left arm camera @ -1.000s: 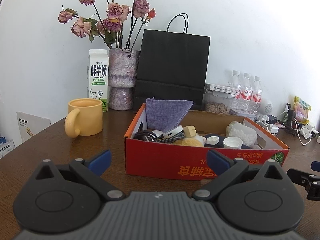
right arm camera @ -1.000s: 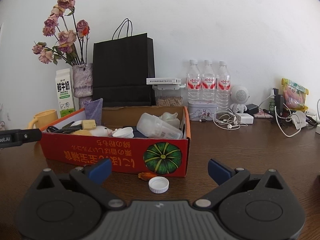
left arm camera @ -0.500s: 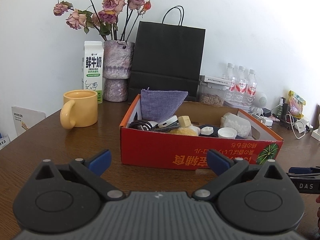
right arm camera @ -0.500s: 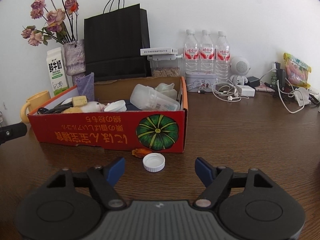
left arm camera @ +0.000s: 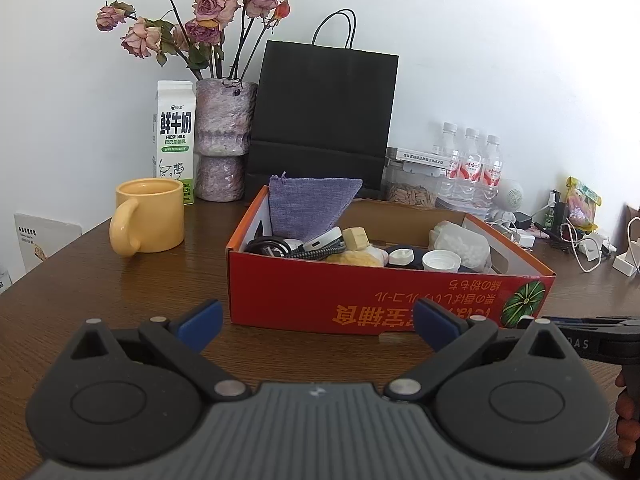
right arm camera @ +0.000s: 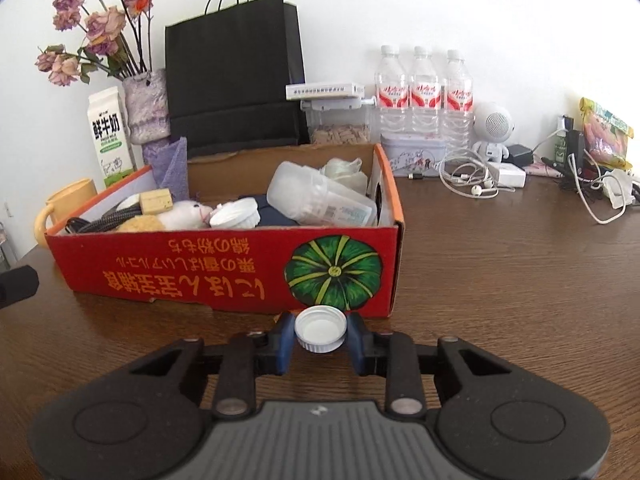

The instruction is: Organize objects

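Observation:
A white bottle cap (right arm camera: 320, 327) lies open side up on the brown table just in front of the red cardboard box (right arm camera: 224, 268). My right gripper (right arm camera: 320, 332) is closing on it, and both blue pads (right arm camera: 285, 338) touch the cap's rim. The box holds several small things: a purple cloth pouch (left arm camera: 308, 208), cables, white caps and a clear plastic container (right arm camera: 320, 200). Low in front of the box's (left arm camera: 360, 296) left half, my left gripper (left arm camera: 318, 316) stands open with nothing between its fingers. The right gripper (left arm camera: 580, 340) also shows at the right edge of the left wrist view.
A yellow mug (left arm camera: 148, 216), a milk carton (left arm camera: 174, 140), a vase of dried roses (left arm camera: 224, 136) and a black paper bag (left arm camera: 324, 116) stand behind and left of the box. Water bottles (right arm camera: 420, 100), a white speaker (right arm camera: 494, 132) and tangled cables (right arm camera: 592, 188) crowd the back right.
My right gripper has moved forward to the white cap and its wide-open jaws have narrowed until they meet the cap. The left gripper stays open in about the same place.

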Action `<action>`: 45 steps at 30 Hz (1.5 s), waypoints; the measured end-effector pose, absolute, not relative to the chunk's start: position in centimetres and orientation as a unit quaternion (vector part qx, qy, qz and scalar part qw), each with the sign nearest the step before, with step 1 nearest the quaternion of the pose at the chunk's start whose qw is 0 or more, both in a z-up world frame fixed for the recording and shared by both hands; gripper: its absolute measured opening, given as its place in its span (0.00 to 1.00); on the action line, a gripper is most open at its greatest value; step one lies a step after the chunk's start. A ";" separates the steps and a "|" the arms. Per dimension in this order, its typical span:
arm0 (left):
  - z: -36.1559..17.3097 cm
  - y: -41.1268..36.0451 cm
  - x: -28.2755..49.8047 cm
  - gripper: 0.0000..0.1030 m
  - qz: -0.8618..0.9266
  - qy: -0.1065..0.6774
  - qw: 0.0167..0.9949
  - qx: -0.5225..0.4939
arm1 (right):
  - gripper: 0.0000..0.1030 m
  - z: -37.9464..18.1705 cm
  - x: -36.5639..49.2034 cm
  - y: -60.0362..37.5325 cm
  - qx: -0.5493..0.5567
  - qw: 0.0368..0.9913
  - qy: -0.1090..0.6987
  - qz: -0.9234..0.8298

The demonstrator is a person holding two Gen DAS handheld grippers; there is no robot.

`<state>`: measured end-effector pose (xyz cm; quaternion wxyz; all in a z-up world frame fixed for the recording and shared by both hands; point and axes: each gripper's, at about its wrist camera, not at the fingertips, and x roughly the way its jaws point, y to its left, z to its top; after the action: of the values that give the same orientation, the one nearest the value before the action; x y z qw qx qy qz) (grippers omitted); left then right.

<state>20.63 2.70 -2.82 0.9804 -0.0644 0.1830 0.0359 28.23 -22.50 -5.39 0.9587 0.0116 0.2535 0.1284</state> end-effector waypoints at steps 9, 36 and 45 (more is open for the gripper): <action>-3.1 2.9 20.9 1.00 0.036 0.192 0.978 -0.069 | 0.26 -3.8 24.6 -23.6 0.015 0.985 0.137 0.108; -4.0 -0.9 22.8 1.00 0.042 0.229 0.971 -0.059 | 0.26 -3.2 25.5 -28.5 0.054 0.987 0.118 0.094; -4.7 -7.8 25.8 1.00 0.009 0.258 0.965 -0.036 | 0.26 -2.9 25.6 -31.0 0.051 0.988 0.107 0.094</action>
<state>25.77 -7.83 -4.69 0.9653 -0.0357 0.2584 0.0091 25.57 -31.04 -2.94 0.9884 0.0510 0.1073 0.0944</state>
